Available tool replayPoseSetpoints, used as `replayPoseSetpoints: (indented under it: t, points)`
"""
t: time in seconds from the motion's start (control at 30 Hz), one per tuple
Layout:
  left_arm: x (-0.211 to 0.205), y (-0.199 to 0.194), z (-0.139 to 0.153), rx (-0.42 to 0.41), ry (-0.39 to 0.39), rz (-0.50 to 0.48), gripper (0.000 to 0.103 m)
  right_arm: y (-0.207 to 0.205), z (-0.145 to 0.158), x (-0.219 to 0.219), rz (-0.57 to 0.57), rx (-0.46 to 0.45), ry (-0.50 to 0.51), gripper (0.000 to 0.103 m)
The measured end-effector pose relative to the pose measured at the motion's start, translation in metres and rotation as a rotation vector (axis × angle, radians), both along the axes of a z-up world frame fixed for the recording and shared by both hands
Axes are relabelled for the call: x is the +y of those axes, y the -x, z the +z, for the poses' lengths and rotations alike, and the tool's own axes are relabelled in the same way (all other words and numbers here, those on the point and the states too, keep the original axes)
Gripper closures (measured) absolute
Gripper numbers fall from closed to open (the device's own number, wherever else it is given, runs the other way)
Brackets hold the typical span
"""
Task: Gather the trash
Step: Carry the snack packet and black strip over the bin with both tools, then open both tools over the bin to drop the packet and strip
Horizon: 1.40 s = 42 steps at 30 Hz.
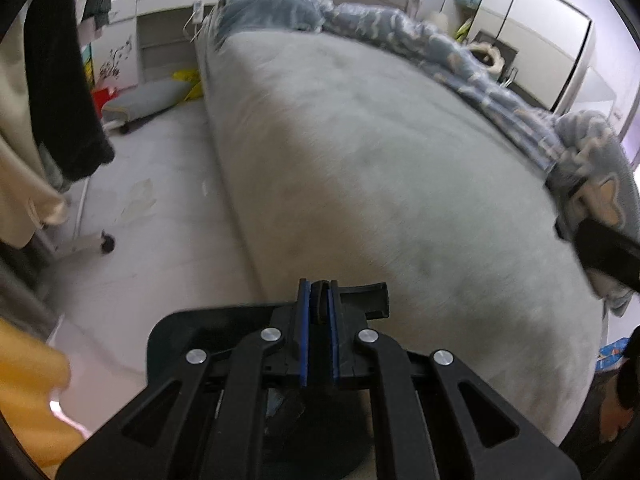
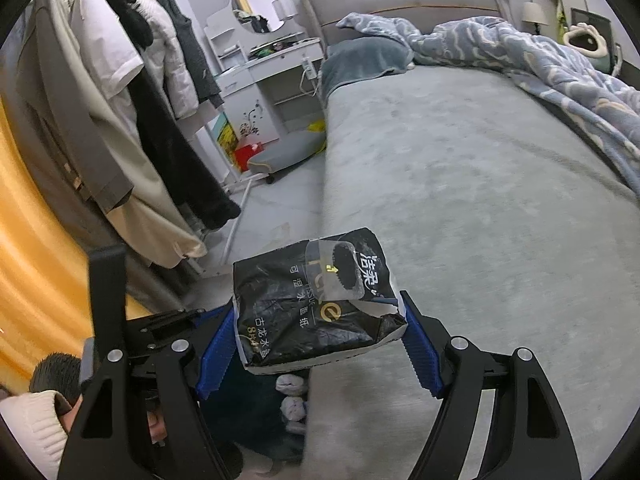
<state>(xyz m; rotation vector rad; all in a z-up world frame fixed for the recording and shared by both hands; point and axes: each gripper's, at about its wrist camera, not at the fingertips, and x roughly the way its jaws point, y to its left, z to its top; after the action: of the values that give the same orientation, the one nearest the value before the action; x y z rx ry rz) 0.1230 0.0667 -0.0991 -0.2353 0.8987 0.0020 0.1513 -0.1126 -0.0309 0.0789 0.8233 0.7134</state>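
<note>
A crumpled black tissue pack [image 2: 316, 304] with white print sits between the blue pads [image 2: 218, 344] of my right gripper [image 2: 320, 340]. Both pads press its sides, and it hangs over the near edge of the grey bed [image 2: 480, 200]. My left gripper [image 1: 319, 304] is shut on a narrow black plastic piece [image 1: 319, 298]. That piece joins a flat black part [image 1: 180, 332] spreading under the fingers; what it belongs to I cannot tell. The left gripper hovers over the bed's near left corner [image 1: 360, 160].
A blue patterned quilt [image 2: 540, 52] is bunched along the bed's far and right side. Left of the bed is a strip of pale floor [image 1: 152, 208] with a clothes rack [image 2: 132, 100], a low grey wheeled stool [image 2: 284, 152], a white dressing table [image 2: 260, 68] and a yellow curtain [image 2: 32, 240].
</note>
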Motion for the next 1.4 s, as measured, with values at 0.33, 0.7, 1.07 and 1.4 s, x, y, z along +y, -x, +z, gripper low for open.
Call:
replayPoseSetpoints:
  t: [0.33, 0.7, 1.07, 1.4]
  points:
    - [0.029, 0.018, -0.068, 0.297, -0.002, 0.012, 0.094, 0.019, -0.028, 0.054, 0.124, 0.108, 0.043, 0.027]
    - [0.062, 0.040, -0.090, 0.407, 0.064, 0.018, 0.093, 0.018, -0.054, 0.087, 0.157, 0.175, 0.109, 0.027]
    - [0.077, 0.049, -0.072, 0.342, 0.086, 0.021, 0.046, 0.017, -0.077, 0.111, 0.181, 0.217, 0.162, 0.027]
    - [0.110, 0.070, -0.035, 0.184, 0.001, 0.144, 0.028, 0.018, -0.097, 0.127, 0.200, 0.240, 0.230, 0.027]
